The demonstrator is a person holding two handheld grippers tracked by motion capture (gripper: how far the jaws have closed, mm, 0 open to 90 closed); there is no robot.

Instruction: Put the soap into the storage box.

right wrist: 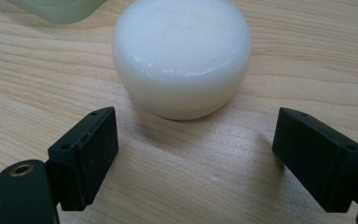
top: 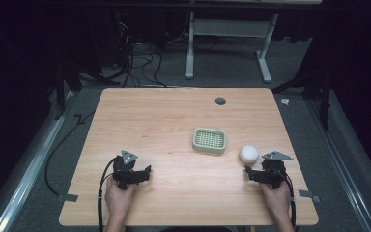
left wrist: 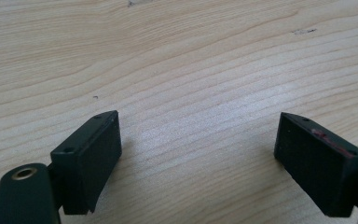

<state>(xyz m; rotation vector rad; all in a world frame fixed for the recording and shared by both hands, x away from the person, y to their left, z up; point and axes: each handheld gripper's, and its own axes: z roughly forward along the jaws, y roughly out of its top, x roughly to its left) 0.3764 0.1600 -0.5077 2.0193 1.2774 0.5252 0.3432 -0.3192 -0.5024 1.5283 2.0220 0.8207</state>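
Now we look from the left side to the right. Our left claw [top: 147, 170] sits low on the counter [top: 174, 116] with its jaws spread wide and nothing between them. In the left gripper view we see bare wood under it.

Next comes the pale green soap dish [top: 209, 140], near the middle of the counter. It has a slotted top and nothing lies in it.

Just to the right of the dish, but not touching it, sits the round white soap [top: 249, 154]. It lies flat on the wood.

Our right claw [top: 248, 172] is just beside the soap, on the near side of it. Its jaws are spread wide too, and they hold nothing. In the right gripper view the soap [right wrist: 182, 56] sits a little ahead of the jaws, not yet between them.

What could go wrong? We think the soap looks smooth and shiny, so it may slip out when the jaws squeeze its round sides. If the claw comes in too low or off to one side, a jaw could bump the soap and push it into the dish. If we squeeze too hard, the jaws may dent it.

Let us count. We have two claws, one soap dish, one soap and one counter.
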